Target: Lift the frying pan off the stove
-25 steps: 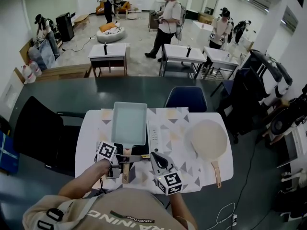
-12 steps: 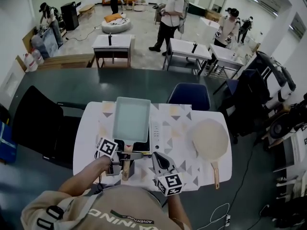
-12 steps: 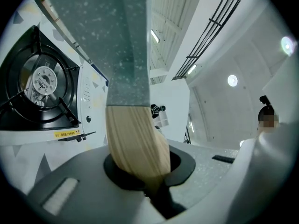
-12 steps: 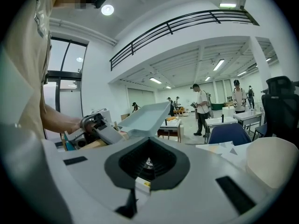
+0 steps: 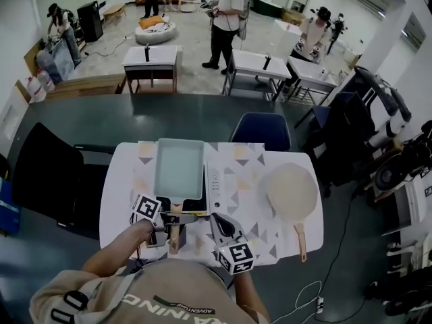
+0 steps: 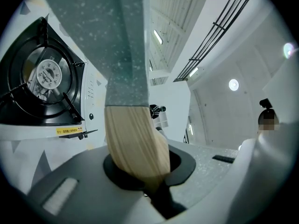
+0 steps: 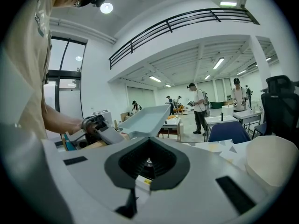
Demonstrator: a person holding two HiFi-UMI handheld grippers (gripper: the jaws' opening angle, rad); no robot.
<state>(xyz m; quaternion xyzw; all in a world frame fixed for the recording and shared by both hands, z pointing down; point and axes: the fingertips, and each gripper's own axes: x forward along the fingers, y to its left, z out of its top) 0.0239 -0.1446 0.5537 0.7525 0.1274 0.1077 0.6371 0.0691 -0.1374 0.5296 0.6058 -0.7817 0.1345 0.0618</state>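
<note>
- Hanging over the stove [image 5: 214, 189], clear of its burner [image 6: 46, 76] and seemingly tipped far end up: the frying pan [image 5: 179, 168], rectangular and pale.
- Pinched in the left tool [image 5: 177, 216]: the pan's wooden handle [image 5: 174, 231], off the stove's near edge, the edge toward the person. Jaws just let out a shade wider, yet pressing on the wood from both sides.
- Long axis of pan and handle: straight from the stove's near edge to its far edge, handle end nearest the person. Crossed at right angles by the left tool, reaching in level from the stove's left.
- Right tool [image 5: 217, 221]: pressed together on nothing, just off the stove's near right corner. Beside the handle but apart from it, pointing slightly down toward the stove's far side.
- Nearer of the two to the pan: the left, already on it. No call for the right in this lift, by this reading.
- Judged step: lift under way, pan bottom off the burner supports. For what is left, straight up and away from the stove, wrist kept level against the weight out beyond the grip.
- Judged risk: a long pan ahead of a narrow pinch on smooth wood, with the squeeze loosened. Hence possible sagging of the far end back toward the stove, or twisting in the jaws.
- Elsewhere on the table [image 5: 244, 211], well to the right of the stove: a round pan [image 5: 291, 193], lying apart from both tools.
</note>
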